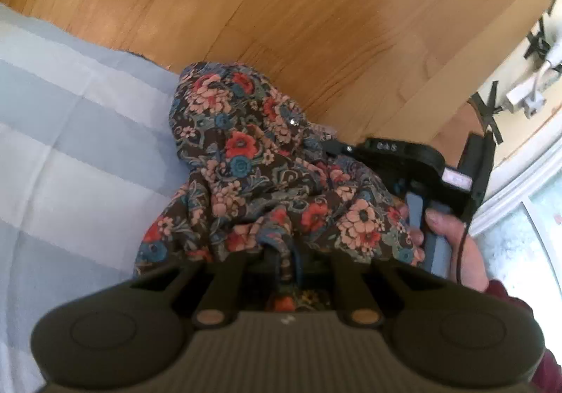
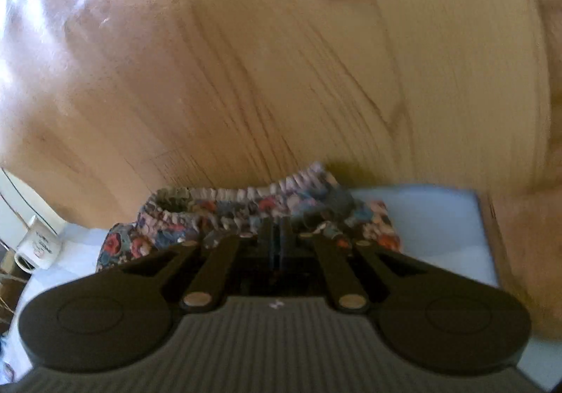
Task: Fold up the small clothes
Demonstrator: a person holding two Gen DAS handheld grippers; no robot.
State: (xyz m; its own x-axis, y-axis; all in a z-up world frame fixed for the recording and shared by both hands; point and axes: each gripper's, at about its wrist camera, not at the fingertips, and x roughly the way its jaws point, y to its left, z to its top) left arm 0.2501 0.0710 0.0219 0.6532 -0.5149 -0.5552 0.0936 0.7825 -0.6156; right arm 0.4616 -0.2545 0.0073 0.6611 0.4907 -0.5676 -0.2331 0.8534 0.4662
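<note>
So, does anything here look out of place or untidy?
Yes. The floral garment lies bunched in a heap, not flat, at the edge of the pale blue sheet, beside the wooden floor. A white mug also stands on the sheet. No damage shows.

A home, by the look of it: wood-plank floor (image 1: 316, 24), a pale blue striped cloth (image 1: 70, 147) spread over the worktop, a white mug (image 2: 38, 249) at its edge, and a white-framed window (image 1: 527, 203) low beside the floor
</note>
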